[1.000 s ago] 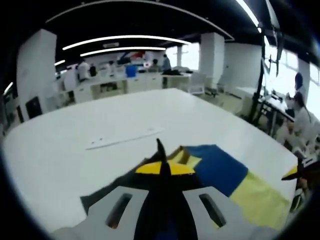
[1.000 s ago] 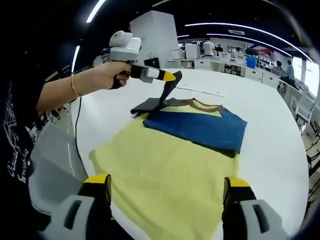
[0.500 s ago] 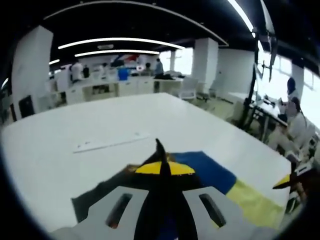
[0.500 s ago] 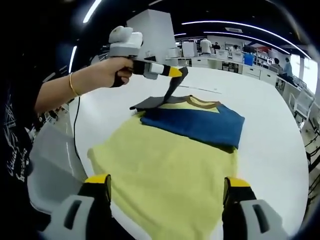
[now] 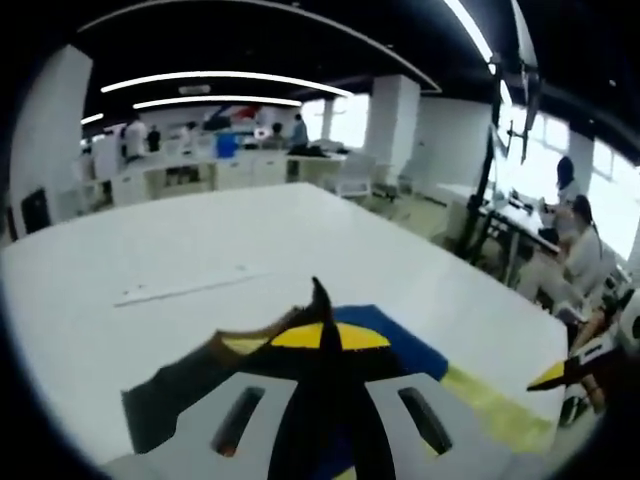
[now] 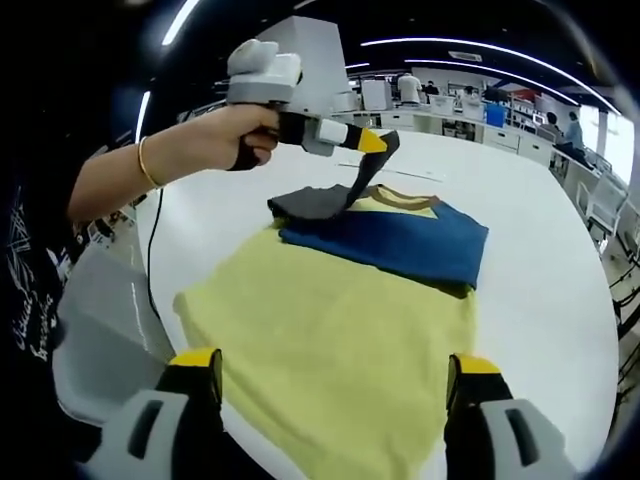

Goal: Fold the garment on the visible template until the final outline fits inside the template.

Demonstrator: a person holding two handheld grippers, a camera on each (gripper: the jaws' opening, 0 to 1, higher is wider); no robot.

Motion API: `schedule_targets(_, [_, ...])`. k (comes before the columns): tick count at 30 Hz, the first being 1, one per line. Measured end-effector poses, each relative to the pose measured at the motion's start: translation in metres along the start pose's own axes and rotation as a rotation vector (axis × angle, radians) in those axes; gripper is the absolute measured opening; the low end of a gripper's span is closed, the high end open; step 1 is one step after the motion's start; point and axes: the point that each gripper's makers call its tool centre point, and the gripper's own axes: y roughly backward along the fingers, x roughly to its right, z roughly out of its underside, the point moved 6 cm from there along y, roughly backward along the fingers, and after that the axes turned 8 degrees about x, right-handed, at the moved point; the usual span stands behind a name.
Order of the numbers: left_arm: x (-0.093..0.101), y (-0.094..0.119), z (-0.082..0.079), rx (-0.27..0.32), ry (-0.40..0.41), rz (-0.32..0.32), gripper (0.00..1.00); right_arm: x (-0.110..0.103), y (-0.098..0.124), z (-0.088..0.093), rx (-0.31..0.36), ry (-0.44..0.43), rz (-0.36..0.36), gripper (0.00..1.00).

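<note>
In the left gripper view, the left gripper (image 5: 321, 335) rises from the bottom centre with its yellow-tipped jaws pinched together on a dark grey sleeve (image 5: 175, 385) of a T-shirt (image 5: 395, 340), a point of the cloth poking up between the tips. The shirt's blue panel lies just right of centre on a white table (image 5: 200, 260), a yellow strip trailing to the lower right. A pale strip (image 5: 190, 290) lies on the tabletop, left of centre.

In the right gripper view, the right gripper (image 6: 335, 385) sits at the bottom edge, jaws spread wide and holding nothing, poised above the near yellow hem. The T-shirt (image 6: 330, 340) fills the middle of the frame: yellow body low, blue chest band above it, brown-edged collar beyond. At upper left a hand (image 6: 240, 135) with a bracelet grips the left gripper (image 6: 372, 145) level, forearm reaching in from the left edge, drawing the grey sleeve (image 6: 315, 200) up in a taut peak.

The shirt looks light, soft and limp; it should drape and crease readily, and is best taken by a sleeve edge, corner or hem.
</note>
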Motion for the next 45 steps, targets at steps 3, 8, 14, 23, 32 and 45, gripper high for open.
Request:
schedule_targets(3, [0.006,-0.004,0.001,0.006,0.01,0.026,0.0,0.0,0.0,0.0,-0.001,0.0,0.0,0.94])
schedule_targets(8, [0.017,-0.008,0.0,0.026,0.013,0.094,0.0,0.002,0.001,0.002,-0.005,-0.003,0.004,0.94])
schedule_targets(14, [0.031,-0.006,0.007,0.031,0.037,0.193,0.0,0.004,0.0,0.004,-0.017,-0.003,0.007,0.94])
schedule_targets(23, [0.05,-0.01,0.024,0.007,0.089,0.256,0.0,0.004,-0.003,0.002,-0.011,-0.003,0.004,0.94])
schedule_targets(32, [0.068,-0.017,0.041,-0.034,0.105,0.304,0.0,0.008,0.0,0.01,-0.016,-0.026,0.019,0.94])
schedule_targets(45, [0.077,-0.029,0.068,-0.091,0.117,0.315,0.0,0.013,-0.002,0.016,-0.017,-0.049,0.028,0.94])
